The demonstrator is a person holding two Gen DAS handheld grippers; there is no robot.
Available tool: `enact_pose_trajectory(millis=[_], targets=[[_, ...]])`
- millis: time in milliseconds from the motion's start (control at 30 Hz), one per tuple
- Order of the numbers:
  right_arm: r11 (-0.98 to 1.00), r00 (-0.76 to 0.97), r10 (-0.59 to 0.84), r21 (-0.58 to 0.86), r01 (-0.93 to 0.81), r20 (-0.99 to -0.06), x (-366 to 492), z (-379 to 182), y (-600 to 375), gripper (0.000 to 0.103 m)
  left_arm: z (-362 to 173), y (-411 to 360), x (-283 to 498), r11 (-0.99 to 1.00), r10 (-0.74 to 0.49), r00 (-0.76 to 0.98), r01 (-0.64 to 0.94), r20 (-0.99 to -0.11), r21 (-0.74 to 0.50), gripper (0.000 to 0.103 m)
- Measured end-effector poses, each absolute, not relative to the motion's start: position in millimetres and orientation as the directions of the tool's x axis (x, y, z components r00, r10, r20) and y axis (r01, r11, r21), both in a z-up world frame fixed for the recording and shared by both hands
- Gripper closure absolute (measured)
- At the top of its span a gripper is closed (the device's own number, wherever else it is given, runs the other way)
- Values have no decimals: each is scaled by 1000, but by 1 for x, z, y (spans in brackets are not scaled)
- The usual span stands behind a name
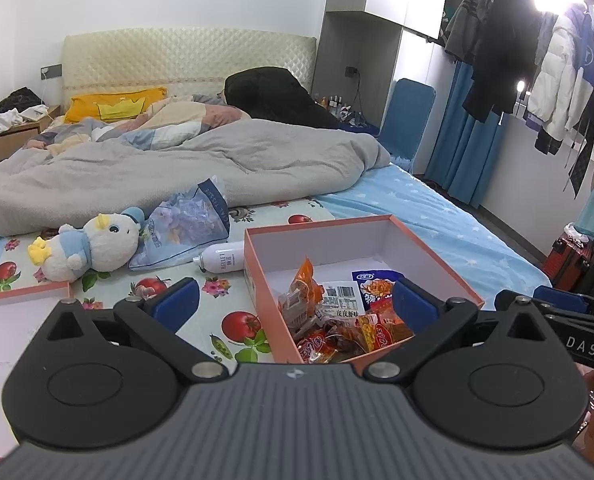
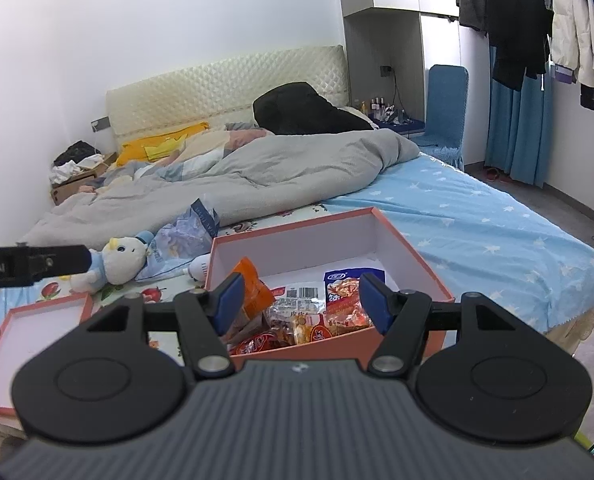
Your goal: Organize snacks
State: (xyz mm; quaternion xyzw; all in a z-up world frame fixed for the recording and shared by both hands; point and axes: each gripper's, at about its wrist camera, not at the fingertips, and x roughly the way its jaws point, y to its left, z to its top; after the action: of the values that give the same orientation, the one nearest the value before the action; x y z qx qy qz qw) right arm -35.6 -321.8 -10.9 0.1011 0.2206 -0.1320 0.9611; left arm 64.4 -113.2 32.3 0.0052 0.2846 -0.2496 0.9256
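An orange box (image 1: 253, 264) (image 2: 413, 256) with a white inside stands open on the bed. Several snack packets lie in its near half: an orange packet (image 1: 305, 284) (image 2: 253, 280), a blue-and-white packet (image 1: 373, 282) (image 2: 345, 284), a white barcode packet (image 1: 339, 296) (image 2: 301, 294) and red wrappers (image 1: 317, 344) (image 2: 257, 344). My left gripper (image 1: 297, 302) hangs open over the box's near left corner, holding nothing. My right gripper (image 2: 301, 302) hovers over the near wall with its jaws apart and empty. Each gripper shows at the edge of the other's view, the right gripper (image 1: 553, 296) and the left gripper (image 2: 57, 262).
The box lid (image 1: 17, 296) (image 2: 45, 312) lies upturned to the left. A plush toy (image 1: 97, 248) (image 2: 121, 258), a tissue pack (image 1: 185, 228) and a white bottle (image 1: 221, 258) lie behind it. A grey duvet (image 1: 177, 160) covers the far bed. A red suitcase (image 1: 569, 256) stands on the floor at the right.
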Motion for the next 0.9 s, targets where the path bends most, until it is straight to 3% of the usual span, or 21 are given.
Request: enact_pose_trajectory(millis=[533,567,600,633,900], targets=[[946,867,-206,134,295,-454,-36,-9,-323,37,37,-114,61,880,-448,729,463,-518,-109,0],[946,867,-204,136,294,-455,-35,-8,-324,31,37,-114,60,881,-446,730,462,-518,-107,0],[945,868,-204,142,296,-453,-35,-8,-325,11,38,-114,60,882,-443,732,461,-518,-103,0],[943,873,-198,154,293,-446,-35,-7,-327,1,38,-114,61,883,-438,733,458,-520,-99,0],[943,866,-204,148,300,-456,-34,-12,-330,0,35,-116,63,889,-424,730,449,-536,-92,0]])
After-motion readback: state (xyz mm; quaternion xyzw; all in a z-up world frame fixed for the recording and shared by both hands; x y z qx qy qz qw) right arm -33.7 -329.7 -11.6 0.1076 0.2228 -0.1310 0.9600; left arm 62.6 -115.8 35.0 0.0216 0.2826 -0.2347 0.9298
